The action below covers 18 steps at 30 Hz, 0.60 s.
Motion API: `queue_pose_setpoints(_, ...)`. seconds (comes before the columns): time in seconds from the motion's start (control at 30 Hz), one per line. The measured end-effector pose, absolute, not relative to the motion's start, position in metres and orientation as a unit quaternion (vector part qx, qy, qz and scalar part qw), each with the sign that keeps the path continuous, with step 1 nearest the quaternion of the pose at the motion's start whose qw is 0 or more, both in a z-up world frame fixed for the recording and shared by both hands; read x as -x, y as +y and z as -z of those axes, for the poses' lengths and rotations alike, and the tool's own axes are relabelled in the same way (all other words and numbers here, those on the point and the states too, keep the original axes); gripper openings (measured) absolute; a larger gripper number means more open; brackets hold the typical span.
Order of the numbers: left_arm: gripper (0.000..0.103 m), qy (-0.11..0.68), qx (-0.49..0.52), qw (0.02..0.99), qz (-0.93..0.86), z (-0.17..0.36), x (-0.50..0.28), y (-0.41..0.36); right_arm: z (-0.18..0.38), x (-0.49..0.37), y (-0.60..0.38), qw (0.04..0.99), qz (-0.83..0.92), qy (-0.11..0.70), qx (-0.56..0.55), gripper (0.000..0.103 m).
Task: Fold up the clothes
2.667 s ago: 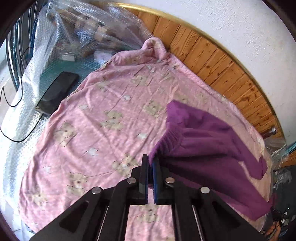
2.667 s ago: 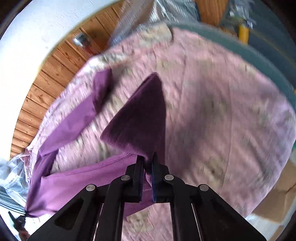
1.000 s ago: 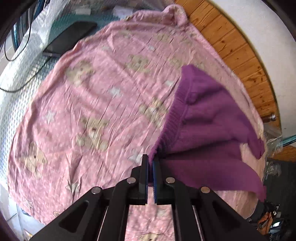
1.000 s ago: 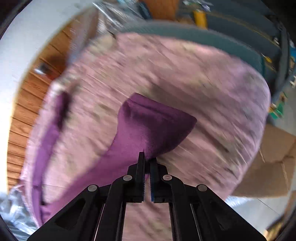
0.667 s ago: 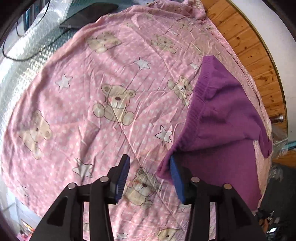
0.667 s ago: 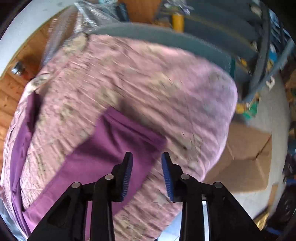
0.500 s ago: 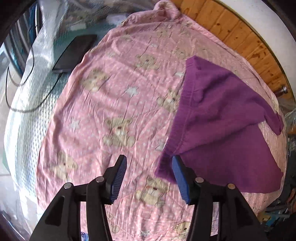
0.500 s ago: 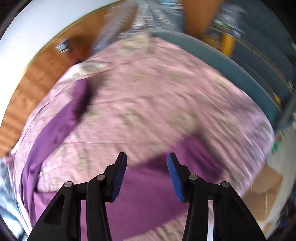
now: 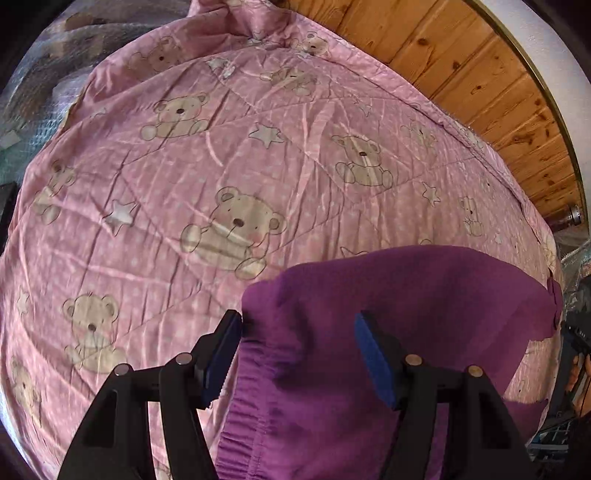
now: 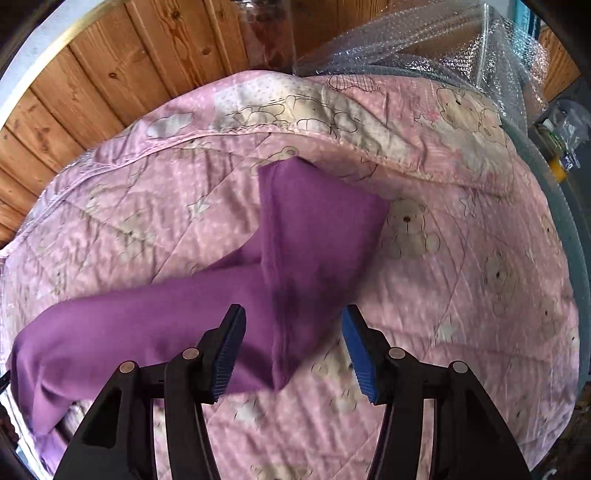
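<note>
Purple trousers lie folded on a pink quilt printed with bears and stars. In the left wrist view the gathered waistband runs down the lower middle, and my left gripper hangs open just above it, holding nothing. In the right wrist view the trouser legs stretch from the lower left up to a folded end near the quilt's far edge. My right gripper is open over that cloth, with nothing between its blue pads.
The quilt covers the whole work surface. Wooden panelling and a white wall stand behind it. Bubble wrap lies at the far right in the right wrist view, and more of it at the upper left in the left wrist view.
Both grippers were shut on the purple trousers and carried them over the quilt. Both then let go and opened, and now they hover low over the cloth lying flat.
</note>
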<state>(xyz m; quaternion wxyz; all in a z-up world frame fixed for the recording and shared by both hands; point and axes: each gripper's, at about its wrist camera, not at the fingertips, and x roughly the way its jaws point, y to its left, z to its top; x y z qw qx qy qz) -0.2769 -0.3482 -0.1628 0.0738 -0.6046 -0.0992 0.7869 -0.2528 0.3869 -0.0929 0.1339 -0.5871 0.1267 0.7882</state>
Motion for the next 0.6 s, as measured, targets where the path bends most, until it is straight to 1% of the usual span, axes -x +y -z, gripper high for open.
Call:
queue_pose_setpoints(0.03, 0.056, -0.084, 0.607, 0.080, -0.786, 0.164, 0.279, -0.341, 0.100, 0.262, 0.394, 0.140, -0.782, 0.125, 0.594, 0.055)
queue_pose_setpoints(0.07, 0.038, -0.068, 0.610, 0.085, -0.785, 0.165, 0.281, -0.334, 0.108, 0.269, 0.400, 0.136, -0.777, 0.130, 0.601, 0.055)
queue_pose_setpoints(0.1, 0.013, -0.058, 0.607, 0.085, -0.788, 0.163, 0.283, -0.330, 0.115, 0.275, 0.405, 0.123, -0.773, 0.142, 0.606, 0.048)
queue_pose_setpoints(0.13, 0.012, -0.051, 0.602, 0.081, -0.793, 0.159, 0.285, -0.328, 0.114, 0.276, 0.410, 0.116, -0.777, 0.154, 0.600, 0.036)
queue_pose_setpoints(0.17, 0.011, -0.043, 0.597, 0.078, -0.797, 0.156, 0.287, -0.327, 0.103, 0.272, 0.415, 0.118, -0.789, 0.165, 0.580, 0.020)
queue_pose_setpoints(0.2, 0.011, -0.036, 0.592, 0.074, -0.801, 0.152, 0.290, -0.325, 0.091, 0.268, 0.420, 0.119, -0.800, 0.176, 0.560, 0.019)
queue_pose_setpoints(0.27, 0.011, -0.085, 0.559, 0.064, -0.823, 0.126, 0.293, -0.347, 0.056, 0.243, 0.424, 0.117, -0.825, 0.212, 0.511, 0.017)
queue_pose_setpoints(0.3, 0.011, -0.114, 0.539, 0.058, -0.833, 0.112, 0.295, -0.360, 0.035, 0.228, 0.426, 0.116, -0.836, 0.231, 0.483, 0.013)
queue_pose_setpoints(0.33, 0.011, -0.129, 0.528, 0.054, -0.838, 0.103, 0.296, -0.368, 0.021, 0.212, 0.427, 0.113, -0.842, 0.252, 0.464, 0.005)
queue_pose_setpoints(0.4, 0.011, -0.149, 0.513, 0.046, -0.844, 0.087, 0.295, -0.382, 0.012, 0.180, 0.427, 0.107, -0.838, 0.294, 0.446, 0.006)
queue_pose_setpoints(0.43, 0.011, -0.152, 0.512, 0.048, -0.844, 0.086, 0.295, -0.383, 0.017, 0.167, 0.426, 0.111, -0.833, 0.302, 0.451, 0.006)
queue_pose_setpoints(0.5, 0.011, -0.151, 0.516, 0.054, -0.842, 0.089, 0.294, -0.383, 0.040, 0.148, 0.426, 0.130, -0.813, 0.303, 0.480, 0.006)
queue_pose_setpoints(0.6, 0.011, -0.150, 0.524, 0.064, -0.836, 0.096, 0.292, -0.376, 0.089, 0.128, 0.435, 0.153, -0.765, 0.338, 0.527, 0.007)
